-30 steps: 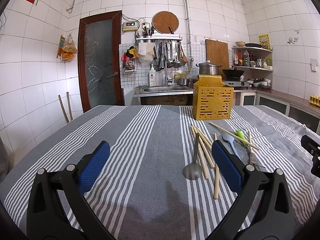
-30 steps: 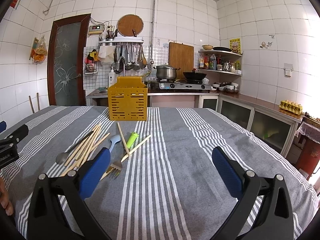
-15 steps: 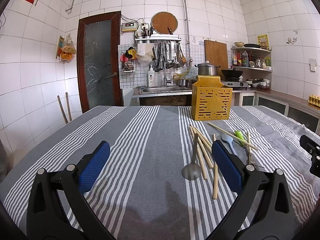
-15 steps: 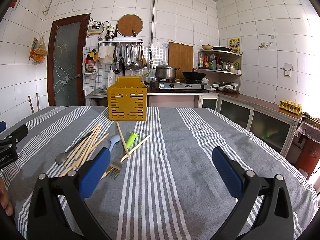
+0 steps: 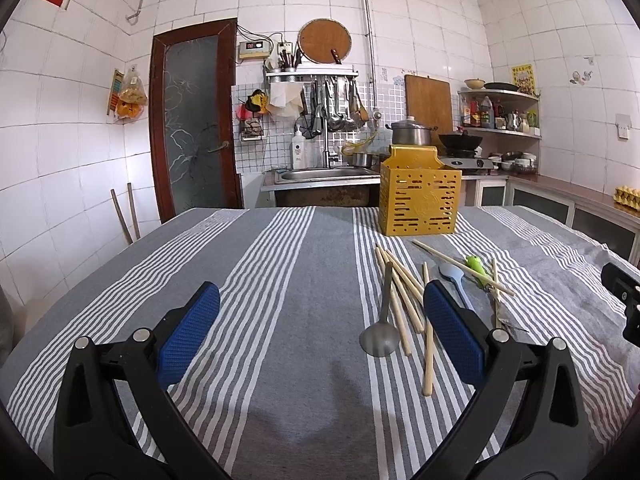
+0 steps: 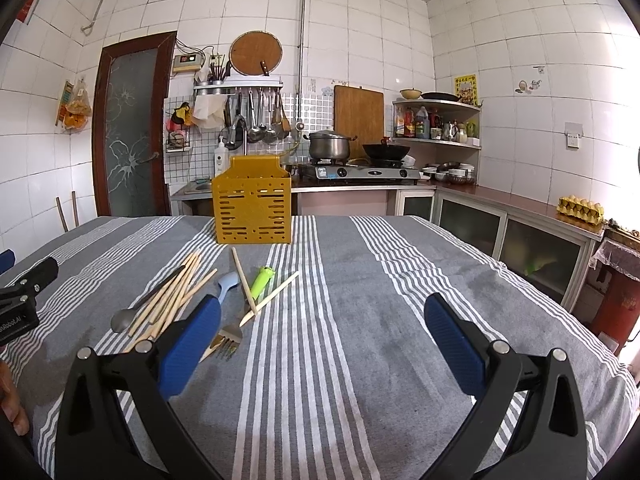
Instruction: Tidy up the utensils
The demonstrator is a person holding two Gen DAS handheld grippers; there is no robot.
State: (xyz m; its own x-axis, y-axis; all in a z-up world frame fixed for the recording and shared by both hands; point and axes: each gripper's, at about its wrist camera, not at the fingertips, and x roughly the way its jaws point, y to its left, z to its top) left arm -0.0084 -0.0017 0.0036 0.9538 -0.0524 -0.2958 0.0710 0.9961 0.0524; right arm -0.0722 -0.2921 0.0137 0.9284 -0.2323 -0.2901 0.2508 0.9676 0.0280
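Nothing was picked up yet imo. The left gripper (image 5: 320, 326) and right gripper (image 6: 322, 332) were both spread wide w/ nothing between the pads, hovering over the striped tablecloth (image 6: 360, 280). Chopsticks (image 6: 176, 296), a spoon (image 5: 380, 332) and a fork (image 6: 228, 336) were scattered just in front of the yellow holder (image 6: 252, 212). Next move prob needs closing on one piece. Couldn't make out the holder's inside, and the fork's handle was half hidden under sticks.

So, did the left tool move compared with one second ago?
Yes, a little: the left tool shifted slightly right and forward, since the yellow holder sits slightly further left and lower.
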